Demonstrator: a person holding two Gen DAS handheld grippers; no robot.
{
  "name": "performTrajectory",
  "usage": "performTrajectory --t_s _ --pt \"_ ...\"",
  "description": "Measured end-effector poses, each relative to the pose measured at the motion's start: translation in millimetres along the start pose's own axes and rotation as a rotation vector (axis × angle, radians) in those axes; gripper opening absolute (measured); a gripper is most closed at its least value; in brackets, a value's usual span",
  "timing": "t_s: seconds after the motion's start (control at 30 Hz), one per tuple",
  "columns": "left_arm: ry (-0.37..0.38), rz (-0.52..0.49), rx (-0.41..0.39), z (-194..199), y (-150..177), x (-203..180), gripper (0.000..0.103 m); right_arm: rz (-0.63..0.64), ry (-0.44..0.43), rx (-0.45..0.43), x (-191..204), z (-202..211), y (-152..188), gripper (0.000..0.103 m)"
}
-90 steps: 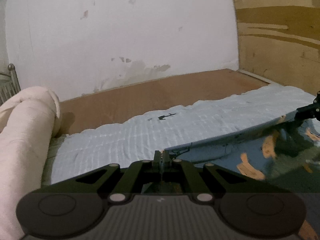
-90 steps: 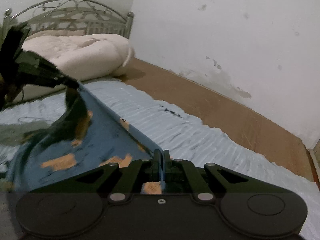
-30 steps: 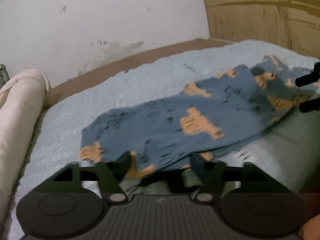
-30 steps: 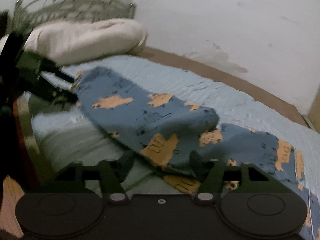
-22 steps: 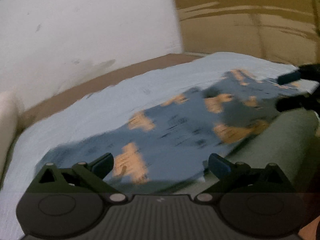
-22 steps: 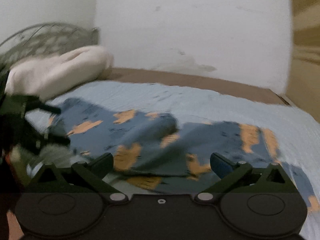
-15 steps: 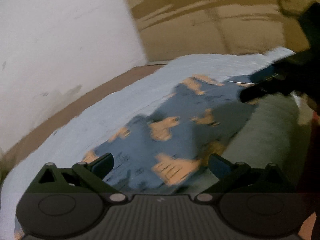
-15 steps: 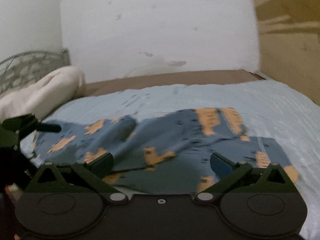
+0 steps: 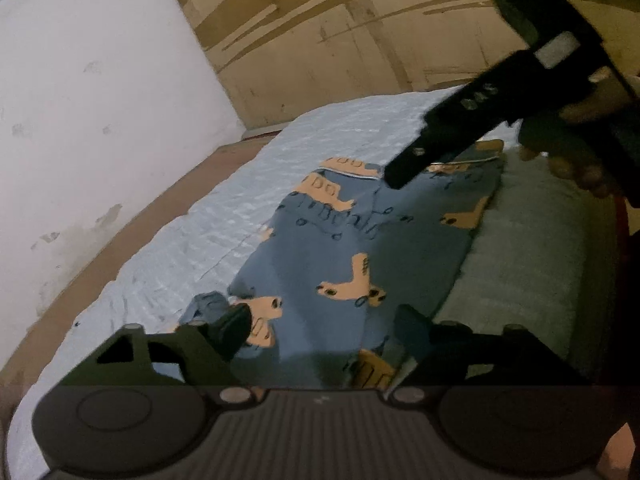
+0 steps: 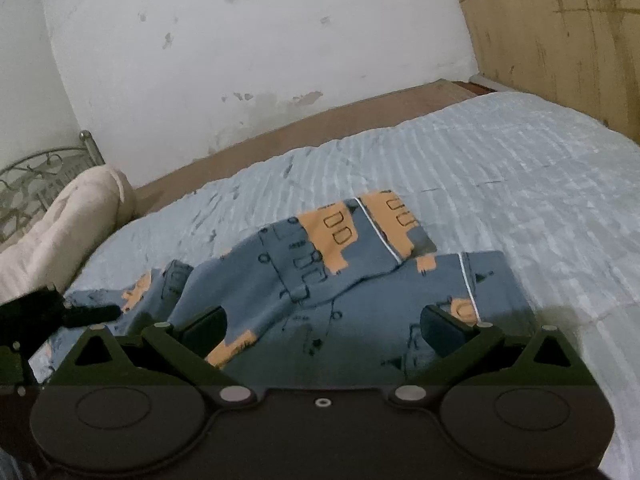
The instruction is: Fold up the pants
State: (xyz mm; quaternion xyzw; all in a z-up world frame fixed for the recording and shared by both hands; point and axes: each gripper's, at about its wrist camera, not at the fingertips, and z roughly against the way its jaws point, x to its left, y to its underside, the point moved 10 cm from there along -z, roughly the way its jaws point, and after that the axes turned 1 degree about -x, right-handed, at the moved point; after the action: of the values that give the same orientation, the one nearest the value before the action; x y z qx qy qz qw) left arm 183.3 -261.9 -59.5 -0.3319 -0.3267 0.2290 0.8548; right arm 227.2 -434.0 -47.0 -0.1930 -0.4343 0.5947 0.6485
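Note:
The blue pants (image 9: pixel 344 256) with orange vehicle prints lie loosely folded on the light blue bedspread (image 9: pixel 224 216). In the right wrist view the pants (image 10: pixel 320 284) lie just ahead, cuffs at the far right. My left gripper (image 9: pixel 324 328) is open and empty, its jaws wide apart just over the near end of the pants. My right gripper (image 10: pixel 322 324) is open and empty above the near edge of the pants. The right gripper also shows in the left wrist view (image 9: pixel 404 168), over the far end. The left gripper shows at the left edge of the right wrist view (image 10: pixel 92 312).
A rolled cream duvet (image 10: pixel 60 224) and a metal headboard (image 10: pixel 36 176) stand at the left. A white wall (image 10: pixel 240 40) and a wooden panel (image 10: pixel 560 32) bound the bed. A brown bare mattress strip (image 10: pixel 320 120) runs along the wall. A grey-green cover (image 9: pixel 532 248) lies beside the pants.
Both grippers let go of the pants and opened wide. The pants dropped onto the bed, folded over. Both views swung to the right along the bed.

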Motion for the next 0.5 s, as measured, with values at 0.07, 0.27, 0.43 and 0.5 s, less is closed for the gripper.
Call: performTrajectory --t_s 0.07,0.27,0.43,0.5 --pt "0.017 -0.029 0.01 -5.7 -0.2 -5.6 0.064 -0.025 -0.019 0.001 -2.4 -4.6 -3.4 0.094" --pt "0.073 -0.036 0.073 -19.9 8.8 -15.2 0.029 -0.091 -0.009 0.001 -12.1 -16.2 -14.3 0.076" --pt "0.068 0.005 0.099 -25.3 13.0 -7.9 0.03 -0.159 0.019 0.02 -27.2 -29.0 -20.0 0.075" --pt "0.074 0.032 0.113 -27.9 15.5 -5.7 0.028 -0.21 0.028 0.035 -35.0 -38.2 -22.7 0.072"
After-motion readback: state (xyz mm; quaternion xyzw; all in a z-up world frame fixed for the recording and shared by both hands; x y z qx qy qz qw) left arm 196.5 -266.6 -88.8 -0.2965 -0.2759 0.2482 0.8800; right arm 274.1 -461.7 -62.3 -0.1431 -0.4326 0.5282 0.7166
